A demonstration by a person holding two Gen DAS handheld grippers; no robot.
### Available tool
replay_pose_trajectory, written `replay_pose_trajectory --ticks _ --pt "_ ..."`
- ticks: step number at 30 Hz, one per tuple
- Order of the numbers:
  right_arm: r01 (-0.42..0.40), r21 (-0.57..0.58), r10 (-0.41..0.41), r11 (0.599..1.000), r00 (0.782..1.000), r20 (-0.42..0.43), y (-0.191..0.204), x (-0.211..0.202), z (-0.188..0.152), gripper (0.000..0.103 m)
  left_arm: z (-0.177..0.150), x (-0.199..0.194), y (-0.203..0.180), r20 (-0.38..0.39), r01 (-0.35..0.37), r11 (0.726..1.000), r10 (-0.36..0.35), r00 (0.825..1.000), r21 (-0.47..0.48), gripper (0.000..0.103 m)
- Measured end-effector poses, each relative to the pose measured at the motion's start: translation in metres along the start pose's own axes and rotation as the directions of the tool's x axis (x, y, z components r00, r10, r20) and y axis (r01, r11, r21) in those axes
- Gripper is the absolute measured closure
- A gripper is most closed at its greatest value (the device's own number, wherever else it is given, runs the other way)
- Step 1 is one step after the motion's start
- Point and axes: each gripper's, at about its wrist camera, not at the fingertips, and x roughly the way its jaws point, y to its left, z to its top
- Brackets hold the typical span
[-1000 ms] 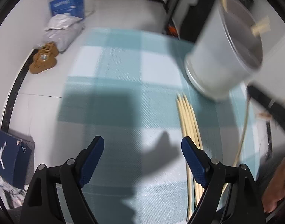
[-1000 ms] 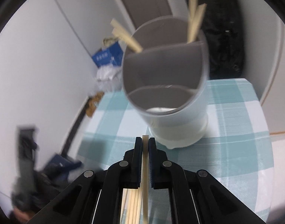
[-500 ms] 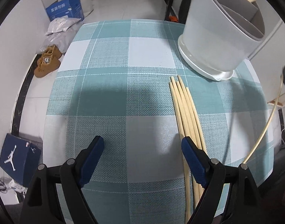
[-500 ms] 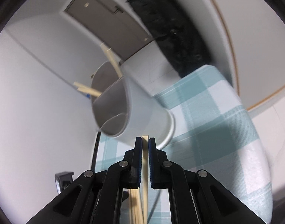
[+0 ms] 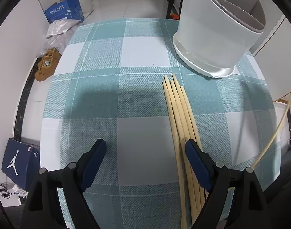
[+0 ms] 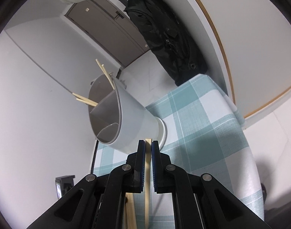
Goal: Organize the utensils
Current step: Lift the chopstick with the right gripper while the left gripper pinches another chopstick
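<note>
A white utensil holder (image 5: pixel 217 32) with grey dividers stands at the far right of the checked tablecloth (image 5: pixel 141 45); it also shows in the right wrist view (image 6: pixel 124 118), with a few chopsticks (image 6: pixel 105 74) sticking out. Several loose chopsticks (image 5: pixel 180 118) lie on the cloth in front of it. My left gripper (image 5: pixel 145 150) is open and empty above the cloth, its right finger over the chopsticks. My right gripper (image 6: pixel 148 147) is shut on one chopstick (image 6: pixel 147 169), held tilted above the table near the holder's base. That chopstick shows at the right in the left wrist view (image 5: pixel 275 127).
On the floor to the left are a blue cardboard box (image 5: pixel 63 11), plastic bags (image 5: pixel 59 28), brown shoes (image 5: pixel 47 64) and a dark blue shoebox (image 5: pixel 19 160). A black bag (image 6: pixel 164 36) hangs on the wall behind the table. The table's right edge is close to the holder.
My right gripper has lifted and tilted with its chopstick, so the holder now appears slanted and farther left. My left gripper has settled closer to the loose chopsticks.
</note>
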Motion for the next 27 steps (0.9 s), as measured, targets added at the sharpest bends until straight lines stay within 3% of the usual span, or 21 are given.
replay_pose_trajectory --ticks 7,21,27 --pt "-0.003 -0.018 0.003 1.000 1.000 0.020 0.000 -0.006 0.004 0.097 -0.003 -0.002 0.009 -0.004 -0.006 0.999 0.005 1.000 -0.039 0.021" --pt "-0.001 -0.019 0.001 1.000 1.000 0.010 -0.001 -0.003 0.006 0.097 0.022 0.008 -0.005 0.028 -0.089 0.996 0.089 0.996 0.007 0.022" --pt "0.018 -0.008 -0.018 1.000 1.000 0.004 -0.007 0.000 0.007 0.097 0.027 0.009 -0.006 0.038 -0.049 0.999 0.049 0.998 -0.005 0.042"
